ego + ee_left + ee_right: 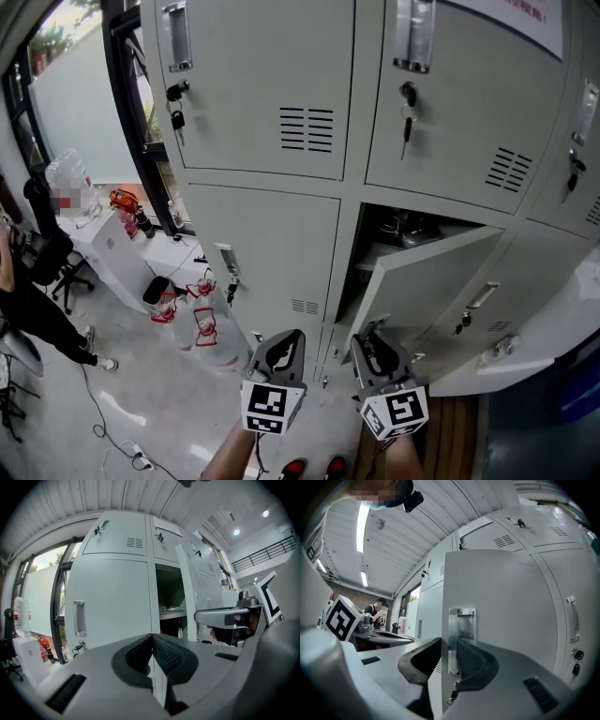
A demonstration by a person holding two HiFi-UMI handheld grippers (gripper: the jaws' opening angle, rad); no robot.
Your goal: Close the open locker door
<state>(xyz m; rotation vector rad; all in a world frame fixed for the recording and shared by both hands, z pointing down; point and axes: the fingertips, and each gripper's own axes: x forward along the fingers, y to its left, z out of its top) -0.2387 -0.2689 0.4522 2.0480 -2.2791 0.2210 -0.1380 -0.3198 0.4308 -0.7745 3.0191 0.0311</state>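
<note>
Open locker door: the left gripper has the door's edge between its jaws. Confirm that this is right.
Not right: it is the right gripper that has the edge of the open locker door between its jaws, which are closing, as the right gripper view shows. The left gripper has its jaws together on nothing.

Readable text: none at this size.
Notice (521,15): a white sheet with red print on the locker above and to the right of the open locker door (427,281); the characters are too small to read. The same sheet is blurred in both gripper views.
Bottle labels (206,326): red and white, on bottles on the floor left of the open locker door; print illegible.
Left gripper (284,345) cube: black-and-white square code, no letters.
Right gripper (372,337) cube: likewise a square code.
</note>
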